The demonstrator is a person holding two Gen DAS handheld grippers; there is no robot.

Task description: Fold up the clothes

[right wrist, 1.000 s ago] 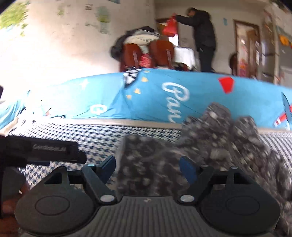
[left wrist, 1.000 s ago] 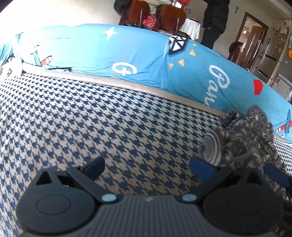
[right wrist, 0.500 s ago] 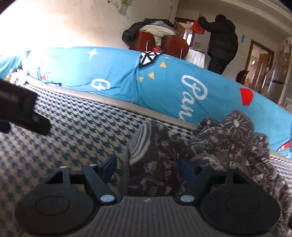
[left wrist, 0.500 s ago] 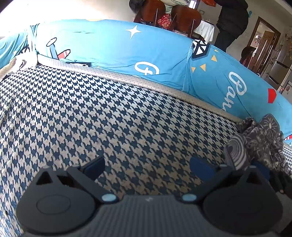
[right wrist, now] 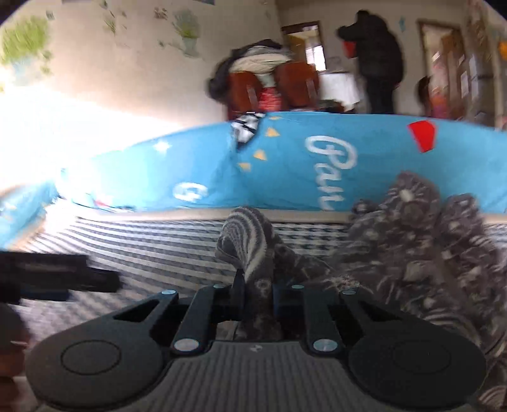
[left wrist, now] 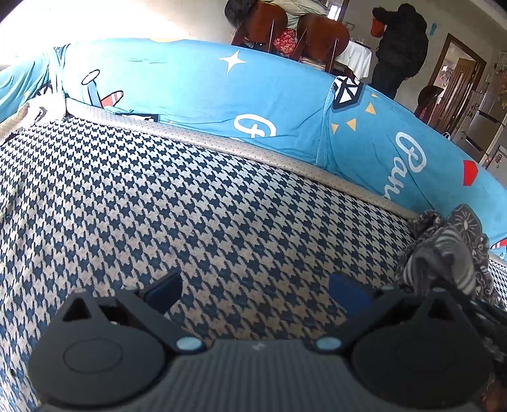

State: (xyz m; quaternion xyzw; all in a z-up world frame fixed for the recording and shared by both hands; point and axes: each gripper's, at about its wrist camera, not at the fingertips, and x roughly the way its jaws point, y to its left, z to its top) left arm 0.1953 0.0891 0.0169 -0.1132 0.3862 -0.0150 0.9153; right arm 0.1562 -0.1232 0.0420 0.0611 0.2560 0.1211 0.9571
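A crumpled dark grey patterned garment (right wrist: 421, 241) lies on the houndstooth surface (left wrist: 190, 202). My right gripper (right wrist: 257, 286) is shut on a striped fold of this garment (right wrist: 247, 241), which stands up between the fingers. In the left wrist view the same garment (left wrist: 450, 253) bunches at the far right. My left gripper (left wrist: 255, 286) is open over bare houndstooth fabric, left of the garment, holding nothing. Its black body (right wrist: 57, 279) shows at the left edge of the right wrist view, which is blurred.
A blue printed quilt (left wrist: 221, 95) runs along the far side of the surface, beyond a beige perforated edge (left wrist: 221, 142). Behind stand brown chairs (left wrist: 285, 28) with piled clothes, a person in dark clothing (left wrist: 399, 44), and doorways.
My right gripper has shut on the garment's striped fold; it was open around it before. The left gripper has drifted left, away from the garment, staying open.
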